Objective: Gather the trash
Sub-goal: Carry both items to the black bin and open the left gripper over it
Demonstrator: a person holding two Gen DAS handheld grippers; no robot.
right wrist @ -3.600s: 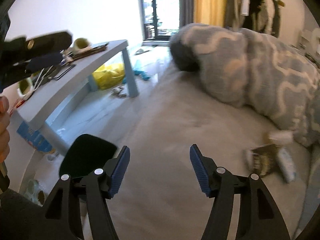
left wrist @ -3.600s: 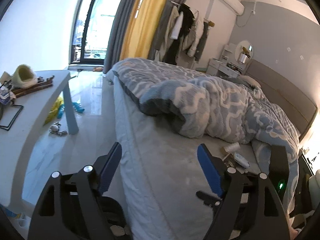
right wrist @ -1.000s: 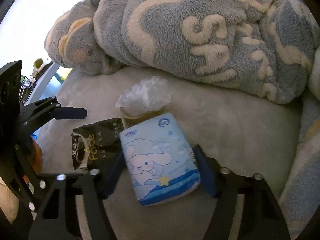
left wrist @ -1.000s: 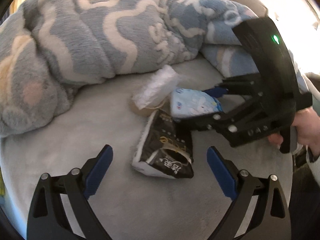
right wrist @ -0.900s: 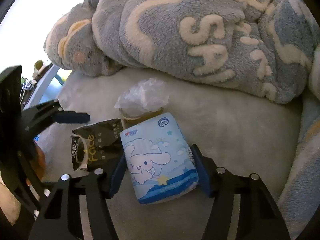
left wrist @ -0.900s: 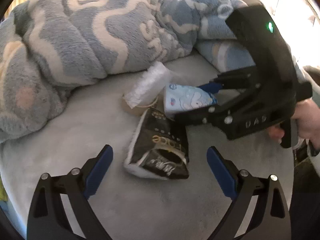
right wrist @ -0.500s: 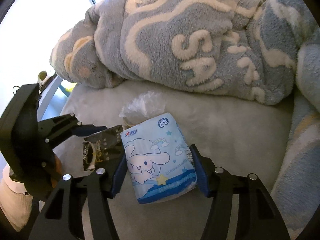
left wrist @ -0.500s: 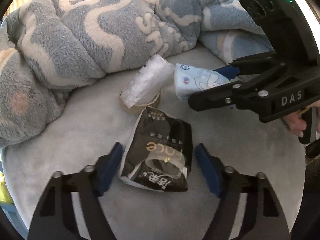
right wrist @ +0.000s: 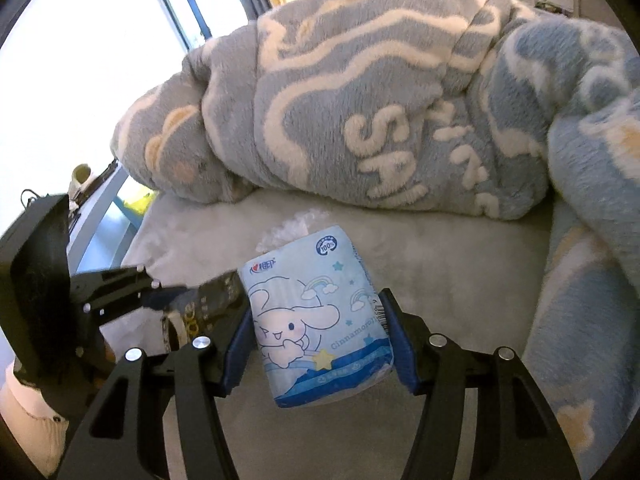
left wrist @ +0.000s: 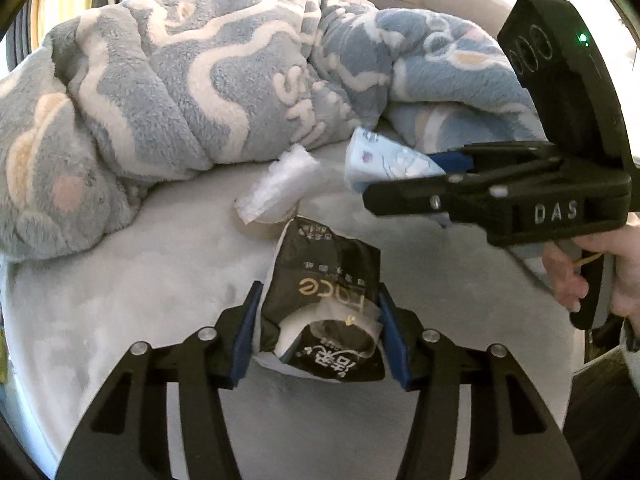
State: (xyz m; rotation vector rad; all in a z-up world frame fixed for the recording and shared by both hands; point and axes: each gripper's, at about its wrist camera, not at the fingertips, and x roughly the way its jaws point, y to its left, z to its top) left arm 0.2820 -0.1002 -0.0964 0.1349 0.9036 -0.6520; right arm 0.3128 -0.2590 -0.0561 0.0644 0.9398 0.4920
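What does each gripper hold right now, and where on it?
The left gripper, jaws just closing, clamps the black packet by its side edges. The right gripper holds the blue tissue pack across its sides.

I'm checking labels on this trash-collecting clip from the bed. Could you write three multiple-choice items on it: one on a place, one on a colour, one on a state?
1. Where does the crumpled clear plastic wrapper lie?
A. on the bed beside the blanket
B. on the floor
C. in a bin

2. What is the main colour of the pack in the left tool?
A. red
B. black
C. green

3. What is the state of the right tool?
A. open and empty
B. lying flat on the bed
C. shut on the blue tissue pack

Answers:
1 A: the wrapper rests on the grey bed, at the edge of the blue and white blanket.
2 B: the black pack sits between the blue pads, which have just been closing and now press its sides.
3 C: the pads press both sides of the blue tissue pack.
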